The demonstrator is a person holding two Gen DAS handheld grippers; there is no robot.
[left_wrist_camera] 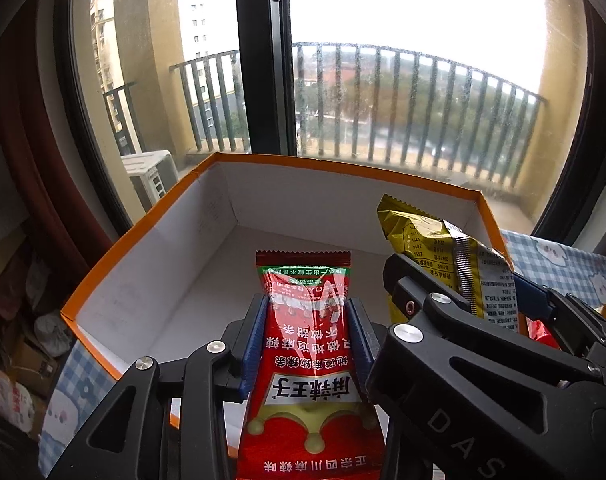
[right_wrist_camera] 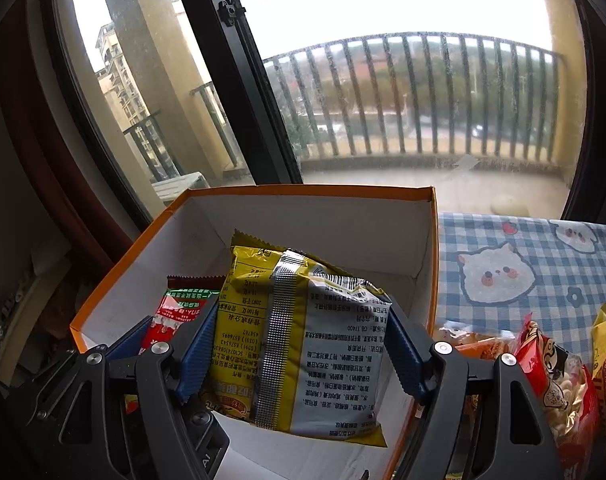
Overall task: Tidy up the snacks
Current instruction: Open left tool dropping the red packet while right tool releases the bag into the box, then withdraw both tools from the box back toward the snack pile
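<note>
An orange-rimmed white cardboard box [left_wrist_camera: 143, 224] stands open before the window, its floor bare. My left gripper [left_wrist_camera: 307, 308] is shut on a red spicy-snack packet [left_wrist_camera: 309, 364], blue pads pressing both its sides, held over the box's near edge. To its right, my right gripper [left_wrist_camera: 463, 280] holds a yellow-and-grey packet [left_wrist_camera: 419, 236]. In the right wrist view, the right gripper [right_wrist_camera: 303, 320] is shut on that yellow packet [right_wrist_camera: 303, 344], back seam facing me, above the box [right_wrist_camera: 303, 190]. The red packet [right_wrist_camera: 171, 316] shows at its left.
A blue checked tablecloth [right_wrist_camera: 523, 248] with cartoon animals covers the table right of the box. Several more snack packets [right_wrist_camera: 551, 380] lie there near the front. The window and balcony railing are right behind the box. Cluttered items [left_wrist_camera: 19, 360] sit low at the left.
</note>
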